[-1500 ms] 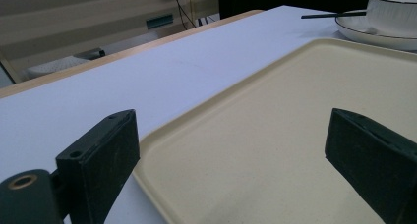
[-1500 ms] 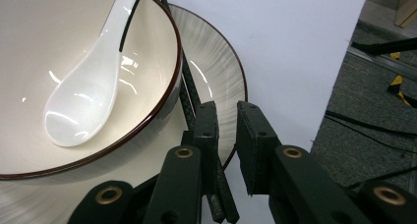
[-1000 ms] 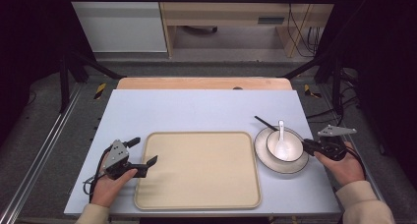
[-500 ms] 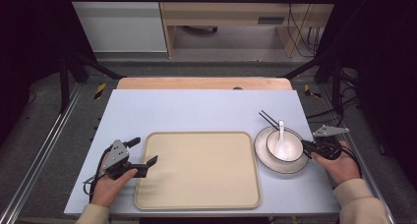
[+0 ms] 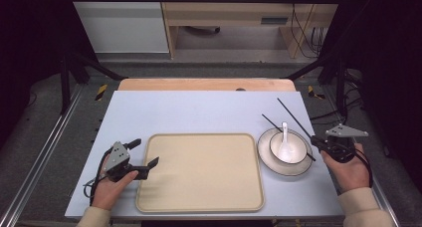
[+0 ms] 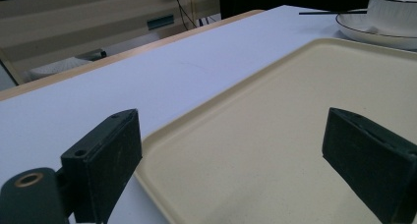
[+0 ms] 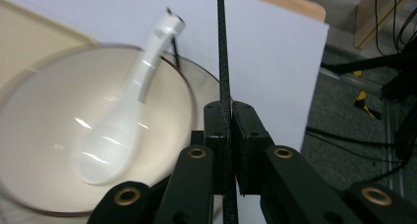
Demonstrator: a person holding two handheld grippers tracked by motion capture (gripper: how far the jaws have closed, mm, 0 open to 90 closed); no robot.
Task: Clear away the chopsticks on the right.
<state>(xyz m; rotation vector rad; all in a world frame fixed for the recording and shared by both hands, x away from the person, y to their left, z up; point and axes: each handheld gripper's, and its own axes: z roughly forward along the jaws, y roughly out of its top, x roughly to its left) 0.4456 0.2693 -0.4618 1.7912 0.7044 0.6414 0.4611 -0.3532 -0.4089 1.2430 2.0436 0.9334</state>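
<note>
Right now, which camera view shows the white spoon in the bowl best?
The right gripper view: the spoon lies close and large inside the bowl, its handle over the rim, though a little blurred. The high view shows the spoon whole but small. The left gripper view catches the bowl's edge far off, with at most a sliver of the spoon.
</note>
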